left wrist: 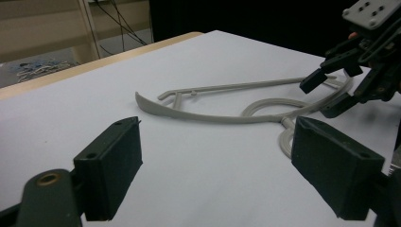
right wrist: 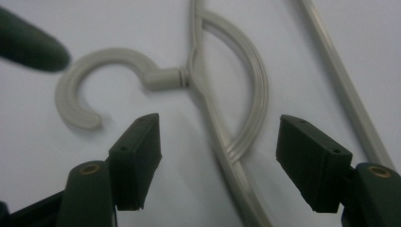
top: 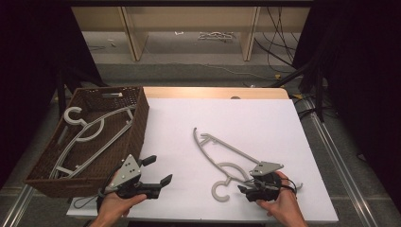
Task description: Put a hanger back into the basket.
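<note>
White sheet covers the desk [top: 265,118], a strip of pale wood showing along its far edge. Beyond it: grey floor, wooden shelf uprights [top: 133,33], loose black cables [top: 279,38] at 1 o'clock, dark curtains either side.

Brown wicker basket [top: 137,127] sits at 9 o'clock, overhanging the desk's left edge. Inside it lies at least one grey plastic hanger [top: 90,132], hook toward the far left corner; how many are stacked there is hard to tell.

A second grey hanger [top: 222,158] lies flat on the white sheet at 5 o'clock, hook [top: 219,190] pointing toward the near edge. Its right end is hidden under the right gripper [top: 246,188].

Right gripper: jaws wide apart, holding nothing, poised low over the hanger just beside the neck. In the right gripper view the curved inner brace [right wrist: 255,109] runs between the jaws; whether they touch the desk cannot be told.

Left gripper [top: 158,170]: at 7 o'clock, near the basket's near corner, jaws spread wide, nothing in them, pointed toward the hanger.

Dark blur [right wrist: 28,45] at upper left of the right gripper view, unidentifiable.
</note>
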Available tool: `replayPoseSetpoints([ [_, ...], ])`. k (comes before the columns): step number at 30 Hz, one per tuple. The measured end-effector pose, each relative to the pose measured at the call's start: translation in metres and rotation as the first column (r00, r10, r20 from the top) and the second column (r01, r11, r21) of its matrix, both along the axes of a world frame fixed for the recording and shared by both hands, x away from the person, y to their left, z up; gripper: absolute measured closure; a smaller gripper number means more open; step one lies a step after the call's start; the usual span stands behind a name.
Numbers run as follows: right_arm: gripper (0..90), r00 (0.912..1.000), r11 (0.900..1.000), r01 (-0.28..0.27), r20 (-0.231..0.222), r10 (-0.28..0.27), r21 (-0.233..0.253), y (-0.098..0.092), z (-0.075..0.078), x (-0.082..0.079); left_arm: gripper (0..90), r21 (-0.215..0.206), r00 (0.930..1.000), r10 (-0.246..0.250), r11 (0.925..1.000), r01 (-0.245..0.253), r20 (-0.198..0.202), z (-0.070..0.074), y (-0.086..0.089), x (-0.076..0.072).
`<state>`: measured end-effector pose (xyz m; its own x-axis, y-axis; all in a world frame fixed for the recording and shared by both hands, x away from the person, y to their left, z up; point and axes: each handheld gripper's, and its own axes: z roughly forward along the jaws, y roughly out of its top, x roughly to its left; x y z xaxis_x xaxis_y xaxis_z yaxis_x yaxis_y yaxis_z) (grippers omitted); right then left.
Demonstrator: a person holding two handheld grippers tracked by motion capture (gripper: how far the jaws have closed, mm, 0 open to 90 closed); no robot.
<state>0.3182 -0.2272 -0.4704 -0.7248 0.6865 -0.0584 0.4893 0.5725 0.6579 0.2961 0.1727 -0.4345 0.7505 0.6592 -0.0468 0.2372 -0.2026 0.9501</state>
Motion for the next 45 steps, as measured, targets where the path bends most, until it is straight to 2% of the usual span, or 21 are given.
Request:
replayPoseSetpoints([
  [1, 32.8, 0.9995, 1.0, 0.001, -0.031, -0.002, -0.022, -0.002, -0.001, 0.001, 16.9, 0.005, 1.0, 0.006, 1.0, -0.006, -0.007, 0.0, 0.0, -0.001],
  [3, 35.0, 0.9983, 0.999, 0.01, -0.058, -0.012, -0.038, -0.003, -0.003, 0.002, 17.0, 0.014, 1.0, 0.003, 0.9999, -0.003, 0.001, 0.0, -0.001, 0.0],
  [4, 36.5, 0.9985, 0.999, 0.013, -0.053, -0.015, -0.03, -0.004, -0.005, 0.003, 17.0, 0.014, 1.0, 0.004, 0.9999, -0.004, 0.001, 0.0, 0.0, 0.0],
  [6, 39.2, 0.9945, 0.999, 0.017, -0.103, -0.021, -0.036, -0.005, -0.004, 0.004, 17.0, -0.001, 0.9999, 0.01, 0.9999, -0.01, -0.007, -0.001, 0.0, 0.0],
  [7, 41.3, 0.996, 0.999, 0.012, -0.088, -0.015, -0.036, -0.006, -0.007, 0.007, 16.9, 0.008, 1.0, -0.001, 1.0, 0.001, -0.002, -0.001, 0.0, 0.001],
  [9, 44.1, 0.9938, 0.999, 0.024, -0.108, -0.026, -0.024, -0.007, -0.006, 0.008, 16.9, 0.004, 0.9999, -0.011, 0.9999, 0.011, -0.005, -0.001, 0.0, 0.001],
  [10, 45.6, 0.9957, 0.999, 0.013, -0.092, -0.015, -0.029, -0.008, -0.007, 0.01, 16.9, 0.013, 1.0, -0.003, 0.9999, 0.003, -0.004, -0.001, -0.001, 0.001],
  [11, 46.9, 0.9921, 0.999, 0.027, -0.122, -0.03, -0.028, -0.008, -0.005, 0.01, 17.2, 0.012, 1.0, -0.006, 0.9999, 0.006, -0.007, -0.001, -0.002, 0.0],
  [12, 47.7, 0.9927, 0.999, 0.013, -0.119, -0.017, -0.031, -0.009, -0.005, 0.012, 17.4, 0.019, 0.9999, -0.011, 0.9998, 0.011, -0.003, -0.002, -0.002, 0.0],
  [13, 50.3, 0.9884, 0.999, 0.02, -0.15, -0.026, -0.041, -0.01, -0.003, 0.012, 17.6, 0.018, 0.9999, -0.01, 0.9998, 0.01, -0.006, -0.002, -0.003, 0.0],
  [14, 52.5, 0.991, 0.999, 0.007, -0.133, -0.013, -0.042, -0.011, -0.003, 0.014, 17.7, 0.025, 0.9998, -0.017, 0.9995, 0.017, 0.002, -0.002, -0.003, 0.001],
  [20, 59.5, 0.9862, 0.993, -0.028, -0.166, 0.009, -0.112, -0.007, 0.002, 0.016, 18.1, 0.034, 0.9998, -0.02, 0.9992, 0.02, -0.004, -0.003, -0.004, 0.001],
  [21, 60.3, 0.9818, 0.993, -0.027, -0.19, 0.004, -0.119, -0.006, 0.003, 0.016, 18.2, 0.038, 0.9998, -0.02, 0.9991, 0.02, -0.003, -0.003, -0.004, 0.001],
  [27, 63.6, 0.9744, 0.982, -0.042, -0.225, -0.001, -0.184, 0.002, 0.006, 0.02, 19.1, 0.043, 0.9997, -0.025, 0.9988, 0.025, 0.001, -0.003, -0.004, 0.0],
  [33, 68.1, 0.9711, 0.978, -0.054, -0.238, 0.004, -0.202, 0.005, 0.007, 0.021, 19.3, 0.039, 0.9998, -0.02, 0.999, 0.02, -0.002, -0.003, -0.004, 0.001],
  [40, 68.4, 0.9574, 0.974, -0.046, -0.288, -0.021, -0.224, 0.009, 0.009, 0.026, 19.7, 0.038, 0.9997, -0.025, 0.999, 0.025, -0.003, -0.004, -0.005, 0.001],
  [45, 69.4, 0.9585, 0.968, -0.066, -0.285, -0.005, -0.24, 0.011, 0.009, 0.027, 20.1, 0.04, 0.9997, -0.023, 0.9989, 0.023, -0.004, -0.004, -0.005, 0.0],
])
